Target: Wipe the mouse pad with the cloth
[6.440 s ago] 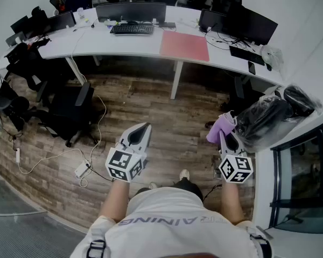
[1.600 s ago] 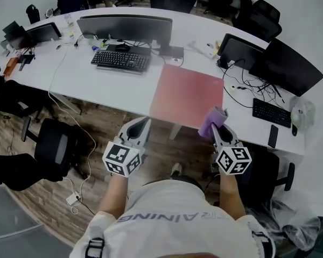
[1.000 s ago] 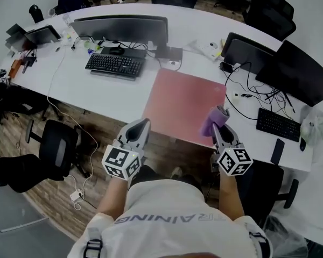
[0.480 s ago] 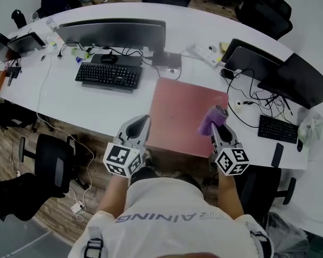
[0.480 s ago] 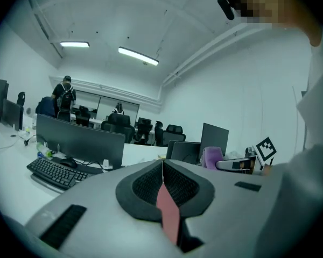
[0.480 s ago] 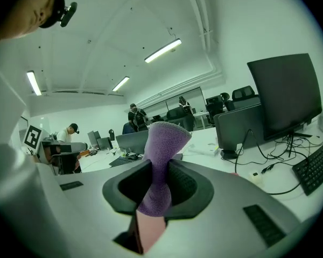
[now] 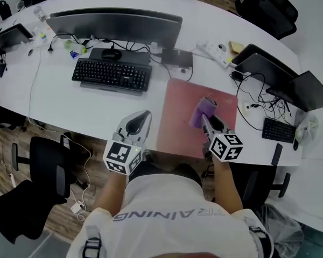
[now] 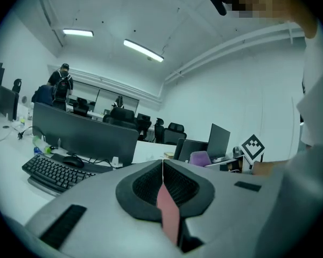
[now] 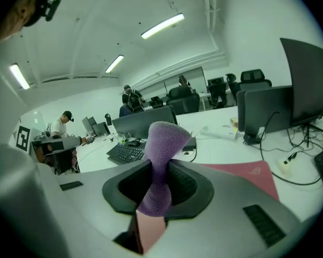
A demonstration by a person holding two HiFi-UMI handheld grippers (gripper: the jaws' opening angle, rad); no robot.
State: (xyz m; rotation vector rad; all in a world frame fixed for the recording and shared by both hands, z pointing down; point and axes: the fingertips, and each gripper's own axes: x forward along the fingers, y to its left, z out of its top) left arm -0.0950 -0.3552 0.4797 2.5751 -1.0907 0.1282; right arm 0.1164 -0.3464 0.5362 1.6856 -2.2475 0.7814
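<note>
Fingers of the right gripper (image 7: 205, 120) are clenched on the purple cloth (image 7: 203, 110), which is pinched at its middle and bulges out past the fingertips in a rounded tuft; the right gripper view shows the same grip, the right gripper (image 9: 160, 170) squeezing the cloth (image 9: 162, 144) between its dark pads. Below and around these fingers lies the pink mouse pad (image 7: 177, 123) on the white desk (image 7: 70, 102), so the cloth is over the pad's right half; whether it touches the pad cannot be told. Across from them, the left gripper (image 7: 143, 117) has its fingers pressed together with nothing between them, and in its own view the left gripper (image 8: 162, 172) shows only a thin closed seam. These fingers sit at the desk's near edge, just beside the pad's left border. Ahead of them and to their left lies a black keyboard (image 7: 112, 75), and beyond it stands a wide dark monitor (image 7: 116, 24).
</note>
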